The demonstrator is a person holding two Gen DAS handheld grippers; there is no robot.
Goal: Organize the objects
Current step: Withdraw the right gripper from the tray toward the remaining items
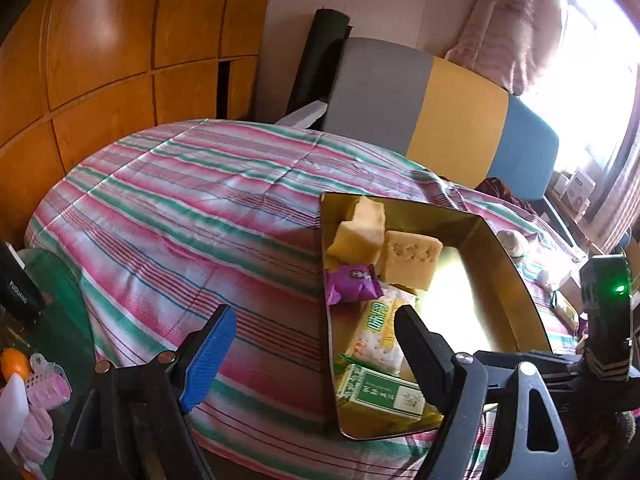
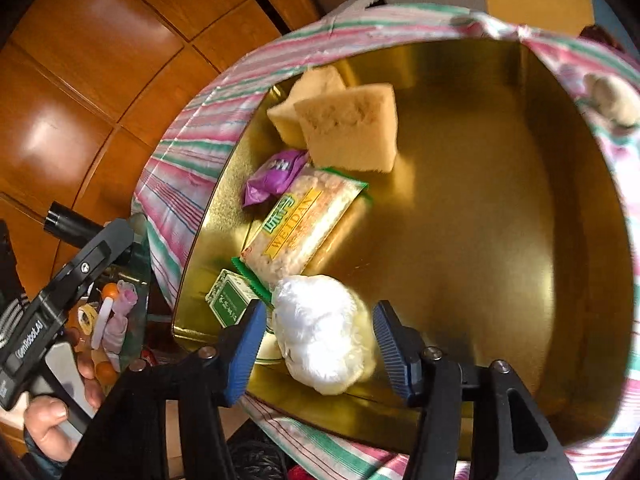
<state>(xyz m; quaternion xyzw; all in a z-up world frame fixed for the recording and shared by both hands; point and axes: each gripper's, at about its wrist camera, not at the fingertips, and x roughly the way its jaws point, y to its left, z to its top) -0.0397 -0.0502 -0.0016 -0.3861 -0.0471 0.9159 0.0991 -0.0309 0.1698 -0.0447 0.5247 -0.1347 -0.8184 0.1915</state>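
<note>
1. Right claw [image 2: 320, 344] hangs over the near edge of the gold tin [image 2: 480, 220], blue pads spread apart, and the white crumpled bundle [image 2: 320, 332] sits between them, lying on the tin floor; a gap shows at each pad, so it's released, nothing gripped
2. Just beyond that claw's left finger [image 2: 244, 352], the green and white box [image 2: 230, 298] lies against the tin's near left wall
3. A step further out from the bundle, the cracker packet [image 2: 300, 228] lies at a slant, one end close to the bundle
4. Past the packet, the purple wrapper [image 2: 272, 178] rests by the left wall, and beyond it two yellow sponge blocks [image 2: 348, 128] lean together at the far left corner
5. Off to the left of the right claw, a hand [image 2: 52, 420] grips the handle of the other tool
6. Left claw [image 1: 312, 356] now: fingers wide apart, empty, hovering low with the striped bedcover [image 1: 180, 208] beneath its blue pad [image 1: 208, 360] and its right finger [image 1: 420, 360] over the tin's near left corner
7. Left of that claw, a cluttered green side table [image 1: 64, 320] with pink items
8. Far beyond, a headboard [image 1: 440, 100] in grey, yellow and blue, with wooden wardrobe panels [image 1: 100, 60] further left
</note>
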